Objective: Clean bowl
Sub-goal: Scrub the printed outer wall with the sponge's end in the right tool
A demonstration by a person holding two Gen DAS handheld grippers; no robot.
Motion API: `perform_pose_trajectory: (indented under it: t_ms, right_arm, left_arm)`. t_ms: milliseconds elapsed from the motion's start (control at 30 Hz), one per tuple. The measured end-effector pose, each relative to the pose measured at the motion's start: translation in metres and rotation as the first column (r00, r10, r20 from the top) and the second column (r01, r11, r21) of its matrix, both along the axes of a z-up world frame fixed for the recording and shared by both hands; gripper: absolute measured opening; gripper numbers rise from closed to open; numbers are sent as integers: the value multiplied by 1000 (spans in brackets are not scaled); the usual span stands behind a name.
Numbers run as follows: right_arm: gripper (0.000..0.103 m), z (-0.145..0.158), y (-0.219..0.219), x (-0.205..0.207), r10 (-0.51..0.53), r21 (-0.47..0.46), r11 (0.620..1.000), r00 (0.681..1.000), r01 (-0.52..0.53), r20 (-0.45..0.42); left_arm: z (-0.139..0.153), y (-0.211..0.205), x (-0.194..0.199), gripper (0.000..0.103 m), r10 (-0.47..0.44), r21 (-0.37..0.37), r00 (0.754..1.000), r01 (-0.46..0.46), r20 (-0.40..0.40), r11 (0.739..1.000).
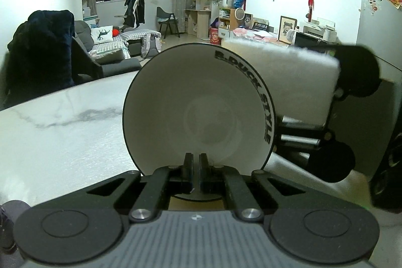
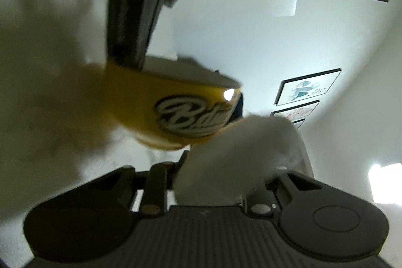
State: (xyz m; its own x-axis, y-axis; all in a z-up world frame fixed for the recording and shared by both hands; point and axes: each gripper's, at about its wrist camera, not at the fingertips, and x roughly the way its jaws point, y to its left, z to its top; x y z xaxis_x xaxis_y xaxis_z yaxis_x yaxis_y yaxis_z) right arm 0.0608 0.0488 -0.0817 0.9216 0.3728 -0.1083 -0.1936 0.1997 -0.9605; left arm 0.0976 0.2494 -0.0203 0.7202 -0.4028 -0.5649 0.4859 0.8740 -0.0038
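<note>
Left wrist view: left tongs [image 1: 195, 162] are closed tight on the near rim of the bowl [image 1: 198, 114]. The bowl is tipped up on edge, its white inside facing the camera, black rim lettering along the right side. It hangs above the near part of the marble table [image 1: 62, 132]. To the bowl's left the table is bare out to its far edge, beyond which sits a dark chair [image 1: 42, 54]. To the bowl's right it is crowded: the white sponge [image 1: 289, 82] lies just beside or against the bowl's right rim, with the right tongs' black body [image 1: 351, 82] behind it. The right tongs' tips are hidden here, so their gap cannot be read from this view.

Right wrist view, rolled and blurred: right tongs [image 2: 213, 172] are part-way open, clamped on the sponge [image 2: 238, 155], which fills the gap and bulges forward. The bowl's yellow outside [image 2: 176, 112] with a script logo is just ahead, and the sponge's front edge meets its lower right side. A dark bar [image 2: 130, 6], seemingly the left tongs, comes down onto the bowl's rim. Only this view shows the yellow outer wall; only the left shows the inside and the free table.
</note>
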Motion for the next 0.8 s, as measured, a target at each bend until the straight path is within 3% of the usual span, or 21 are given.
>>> perform_pose_trajectory:
  t_ms: [100,267,467,700,800]
  right_arm:
    - [21,-3,0,4,-10,9,1000,999,11,-35]
    - [21,-2,3,3,-35,-1,999,999,35,3]
    - [21,-4,5,12,-106,-12,994,994,106,-33]
    - [20,2,9,11,-104,26,994,995,105,-5]
    - [19,-2,9,15,-111,15,994,993,112,-32]
  left_arm:
    - [0,0,-1,3,0,0,1000,0,1,1000]
    - [1,0,-1,3,1,2,1000,-1,2,1000]
    - [2,-2,-6,3,1,2,1000,-1,1,1000]
    - [2,3,-8,3,1,3,1000,-1,2,1000]
    - [1,1,-3,3,1,5,1000,-1,2,1000]
